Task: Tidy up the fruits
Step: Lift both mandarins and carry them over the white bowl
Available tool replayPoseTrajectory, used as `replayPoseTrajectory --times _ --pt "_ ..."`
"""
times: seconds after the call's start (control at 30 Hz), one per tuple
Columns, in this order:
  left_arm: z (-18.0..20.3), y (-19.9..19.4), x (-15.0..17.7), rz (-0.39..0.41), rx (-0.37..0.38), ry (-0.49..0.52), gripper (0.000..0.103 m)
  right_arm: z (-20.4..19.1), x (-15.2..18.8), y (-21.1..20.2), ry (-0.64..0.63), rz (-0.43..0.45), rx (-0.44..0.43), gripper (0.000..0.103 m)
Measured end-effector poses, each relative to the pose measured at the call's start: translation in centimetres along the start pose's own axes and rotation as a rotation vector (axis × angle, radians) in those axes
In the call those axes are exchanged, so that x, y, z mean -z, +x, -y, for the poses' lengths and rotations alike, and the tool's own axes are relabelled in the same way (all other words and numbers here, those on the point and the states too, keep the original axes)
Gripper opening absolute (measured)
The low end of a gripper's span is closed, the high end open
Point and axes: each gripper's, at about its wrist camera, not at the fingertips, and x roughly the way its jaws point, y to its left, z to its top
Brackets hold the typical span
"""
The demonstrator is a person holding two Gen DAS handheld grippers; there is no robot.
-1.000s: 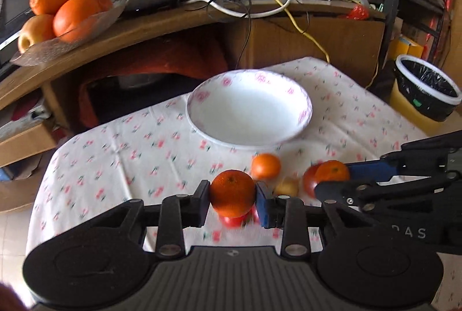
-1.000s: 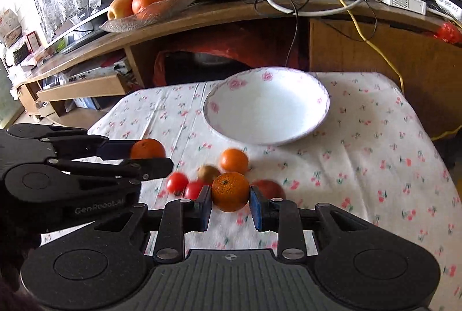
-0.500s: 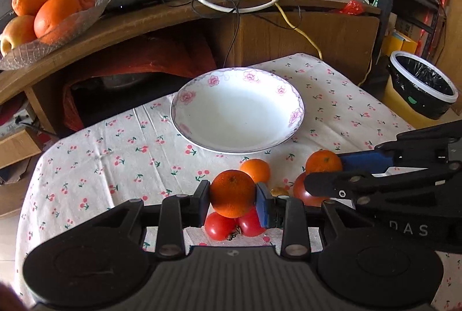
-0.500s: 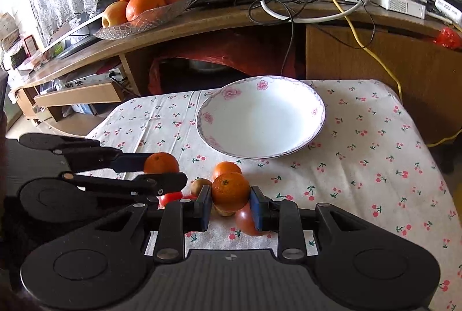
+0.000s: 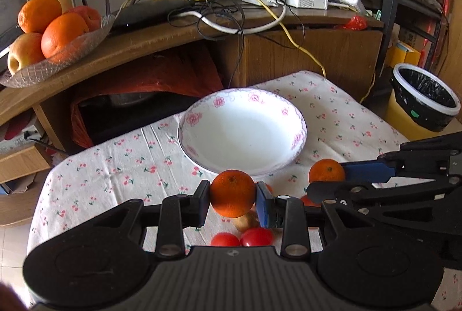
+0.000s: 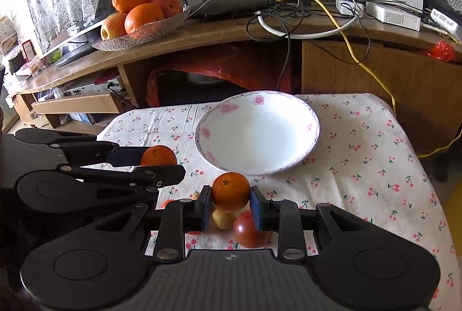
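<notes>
My left gripper (image 5: 232,194) is shut on an orange (image 5: 232,192), held above the table just short of the white floral bowl (image 5: 202,111). My right gripper (image 6: 231,198) is shut on a second orange (image 6: 231,191), also lifted near the bowl (image 6: 313,120). Each gripper shows in the other's view: the right one (image 5: 327,181) with its orange (image 5: 326,170), the left one (image 6: 161,163) with its orange (image 6: 158,155). The bowl holds nothing. On the cloth below lie two small red tomatoes (image 5: 242,238), a yellowish fruit (image 6: 223,219) and a large tomato (image 6: 249,228).
The small table has a cherry-print cloth (image 6: 375,166). Behind it a wooden shelf carries a glass dish of oranges and apples (image 5: 57,30), a router and tangled cables (image 5: 231,4). A yellow bin with a black liner (image 5: 424,100) stands at the right.
Both grippers have risen with their oranges and moved toward the bowl; the loose fruit on the cloth now sits lower and nearer the camera bodies.
</notes>
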Motion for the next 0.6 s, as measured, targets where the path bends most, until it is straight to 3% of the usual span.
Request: replayPoseTrajectory --times 0.6 --pt "-0.2 0.2 -1.8 0.036 -0.019 0.010 0.041 0.0 -1.5 0.1 -0.011 0.033 0.033 0.024"
